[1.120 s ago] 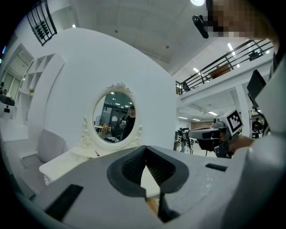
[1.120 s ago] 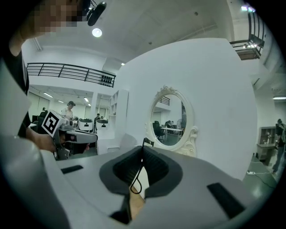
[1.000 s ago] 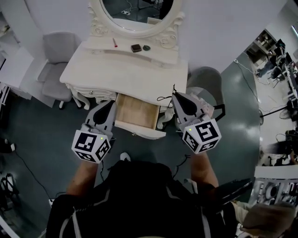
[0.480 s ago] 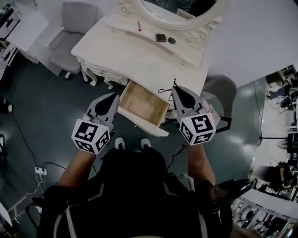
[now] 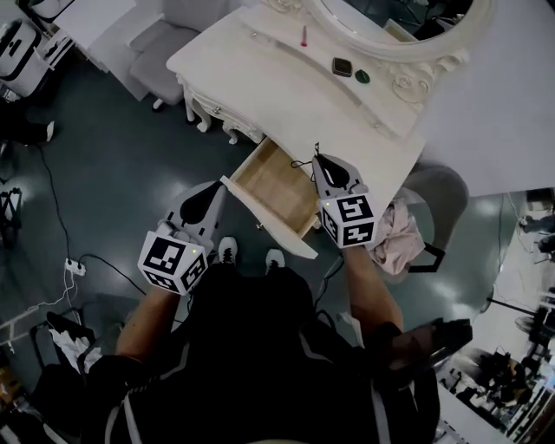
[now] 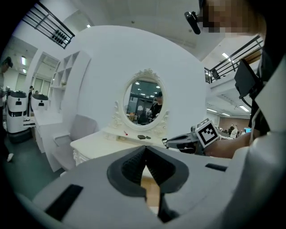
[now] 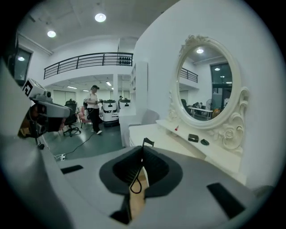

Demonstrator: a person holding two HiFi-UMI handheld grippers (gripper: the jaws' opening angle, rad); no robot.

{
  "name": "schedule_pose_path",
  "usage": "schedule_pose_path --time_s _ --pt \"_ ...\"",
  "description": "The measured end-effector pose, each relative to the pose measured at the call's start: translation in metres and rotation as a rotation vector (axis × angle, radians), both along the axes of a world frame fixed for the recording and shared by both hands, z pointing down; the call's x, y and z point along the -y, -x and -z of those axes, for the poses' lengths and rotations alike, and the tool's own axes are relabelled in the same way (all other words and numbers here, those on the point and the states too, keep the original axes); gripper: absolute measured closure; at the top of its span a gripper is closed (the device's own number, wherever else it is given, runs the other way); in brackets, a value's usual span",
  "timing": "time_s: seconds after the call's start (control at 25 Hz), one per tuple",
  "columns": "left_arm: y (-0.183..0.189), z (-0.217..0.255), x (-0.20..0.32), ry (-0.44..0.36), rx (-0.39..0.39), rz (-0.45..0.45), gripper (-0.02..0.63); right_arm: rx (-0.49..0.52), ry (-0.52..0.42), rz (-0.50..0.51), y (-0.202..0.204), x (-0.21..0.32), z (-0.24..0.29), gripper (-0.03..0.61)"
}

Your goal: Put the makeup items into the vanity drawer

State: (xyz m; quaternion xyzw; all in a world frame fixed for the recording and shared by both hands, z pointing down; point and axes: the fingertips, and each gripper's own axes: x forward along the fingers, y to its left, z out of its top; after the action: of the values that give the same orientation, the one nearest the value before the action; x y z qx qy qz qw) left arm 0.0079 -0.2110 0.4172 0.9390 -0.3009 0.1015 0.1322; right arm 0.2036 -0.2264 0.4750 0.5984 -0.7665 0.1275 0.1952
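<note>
The drawer (image 5: 276,184) of the white desk (image 5: 286,95) stands pulled out, its pale wooden floor bare as far as I can see. The makeup things are all up on the raised ledge at the back of the desk, just below the oval mirror (image 5: 390,22), well apart from the drawer: a thin red stick (image 5: 303,35) to the left, then a dark square compact (image 5: 342,66), and a small round dark pot (image 5: 362,76) just beside it.

The person stands right in front of the drawer with one tool in each hand. The left tongs (image 6: 144,151) are closed, tips meeting with nothing between them, and they hover just left of the drawer's front corner. The right tongs (image 7: 142,156) are closed too, with a thin black cord (image 7: 147,142) pinched along their seam, a small loop of it dangling below; they hang at the drawer's right edge, near the desk's front.

A grey chair (image 5: 160,43) sits off to the left of the desk, and a pink cloth (image 5: 399,243) lies on another seat to the right
</note>
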Motion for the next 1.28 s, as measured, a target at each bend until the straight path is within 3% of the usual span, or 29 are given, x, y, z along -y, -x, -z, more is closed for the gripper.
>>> schedule_pose_path --time_s 0.6,1.28 --pt "0.041 -0.037 -0.024 0.034 0.036 0.212 0.609 -0.014 0.204 0.207 0.046 0.033 -0.140 0.561" --pt "0.103 -0.059 -0.038 0.067 0.117 0.391 0.611 -0.094 0.439 0.302 0.078 0.037 -0.293 0.562"
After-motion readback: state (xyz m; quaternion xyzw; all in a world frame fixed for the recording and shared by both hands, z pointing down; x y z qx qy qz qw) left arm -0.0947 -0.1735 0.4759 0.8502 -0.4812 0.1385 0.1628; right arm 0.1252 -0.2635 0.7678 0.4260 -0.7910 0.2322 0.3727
